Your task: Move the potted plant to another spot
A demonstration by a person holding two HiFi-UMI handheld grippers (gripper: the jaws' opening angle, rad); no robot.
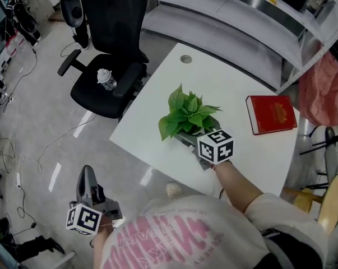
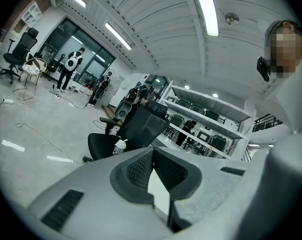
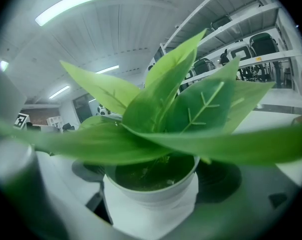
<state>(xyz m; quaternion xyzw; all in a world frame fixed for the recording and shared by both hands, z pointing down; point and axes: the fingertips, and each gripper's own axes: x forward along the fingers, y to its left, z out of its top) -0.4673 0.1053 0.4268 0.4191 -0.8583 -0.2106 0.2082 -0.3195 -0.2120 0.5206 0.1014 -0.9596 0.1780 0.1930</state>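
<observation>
Right tool point(image 1: 190, 141) is in at the potted plant point(image 1: 186, 114), and the right gripper view shows it plainly: the white pot point(image 3: 151, 204) sits squarely between the two jaws, which press its sides, so that's a grasp on the pot. The plant is on the near half of the white table point(image 1: 225, 88), well apart from the red book point(image 1: 271, 114) toward the right edge. I can't tell whether the pot's base has left the tabletop. Left tool point(image 1: 88, 177) hangs low over the floor beside the person, jaws clenched on nothing, out of the play. By my reading, the grab is done, and the carry and the set-down at a new spot are all left to do. Plenty of bare table on offer.
</observation>
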